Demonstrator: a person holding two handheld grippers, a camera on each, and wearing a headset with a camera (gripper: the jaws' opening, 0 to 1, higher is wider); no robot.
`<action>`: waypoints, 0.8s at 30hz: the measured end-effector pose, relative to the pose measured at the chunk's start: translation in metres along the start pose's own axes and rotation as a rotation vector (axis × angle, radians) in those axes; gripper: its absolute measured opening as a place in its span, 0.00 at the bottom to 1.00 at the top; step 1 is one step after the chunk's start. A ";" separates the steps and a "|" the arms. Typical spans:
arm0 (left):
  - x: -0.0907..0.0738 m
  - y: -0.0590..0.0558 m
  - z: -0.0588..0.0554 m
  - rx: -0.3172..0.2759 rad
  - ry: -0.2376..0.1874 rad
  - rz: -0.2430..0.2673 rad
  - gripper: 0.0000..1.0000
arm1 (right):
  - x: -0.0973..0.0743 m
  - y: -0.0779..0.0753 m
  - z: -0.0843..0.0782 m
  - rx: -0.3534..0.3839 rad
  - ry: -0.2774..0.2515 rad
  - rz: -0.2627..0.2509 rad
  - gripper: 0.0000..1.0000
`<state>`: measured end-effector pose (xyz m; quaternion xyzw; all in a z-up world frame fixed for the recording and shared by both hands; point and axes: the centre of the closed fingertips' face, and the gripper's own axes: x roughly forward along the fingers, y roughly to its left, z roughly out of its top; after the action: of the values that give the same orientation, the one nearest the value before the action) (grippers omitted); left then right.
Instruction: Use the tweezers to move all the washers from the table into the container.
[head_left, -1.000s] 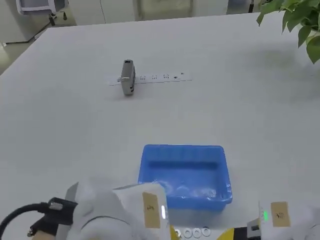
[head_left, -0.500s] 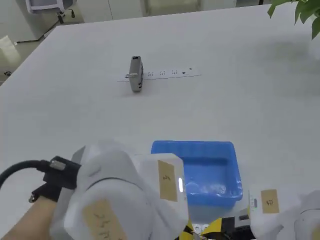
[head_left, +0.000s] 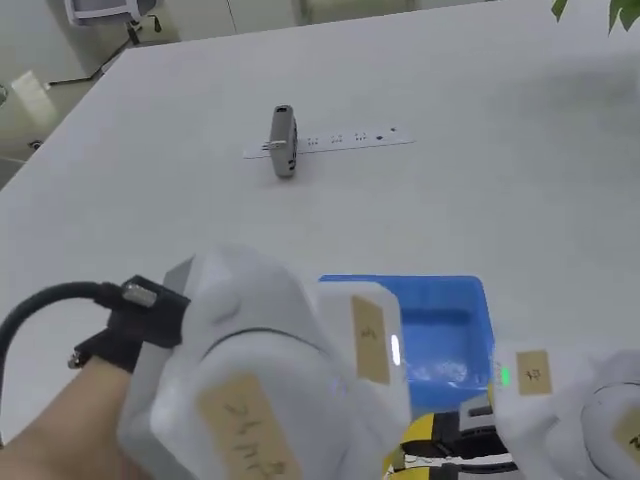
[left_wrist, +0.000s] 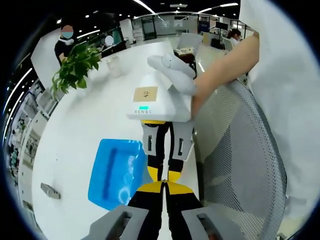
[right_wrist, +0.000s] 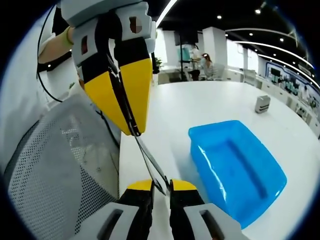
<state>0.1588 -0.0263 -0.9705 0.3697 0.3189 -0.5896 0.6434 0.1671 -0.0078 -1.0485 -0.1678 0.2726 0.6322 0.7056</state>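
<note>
The left gripper (left_wrist: 163, 187) and the right gripper (right_wrist: 161, 187) stood nose to nose, fingertips almost touching fingertips, each pointing straight at the other. The left one's jaws were pressed together on the tweezers (right_wrist: 148, 160), which ran out beyond its fingertips and ended between the right one's fingertips; there the jaws stood a narrow gap apart, and whether they pinched could not be told. A bare forearm (left_wrist: 225, 65) reached in behind the right gripper, and the left hand (head_left: 60, 445) lay at the rear of the left gripper, well behind its fingers.
</note>
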 end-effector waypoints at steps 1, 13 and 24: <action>0.000 0.001 -0.001 -0.003 0.008 -0.001 0.00 | 0.001 0.000 0.000 0.001 -0.001 0.003 0.08; 0.003 0.008 -0.005 -0.071 0.024 -0.024 0.00 | 0.007 -0.002 -0.003 0.061 -0.005 0.045 0.09; 0.007 0.013 -0.008 -0.140 0.028 -0.055 0.00 | -0.002 0.003 0.027 0.030 -0.088 0.072 0.09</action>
<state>0.1724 -0.0231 -0.9794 0.3230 0.3785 -0.5779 0.6469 0.1688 0.0065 -1.0250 -0.1194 0.2566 0.6598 0.6961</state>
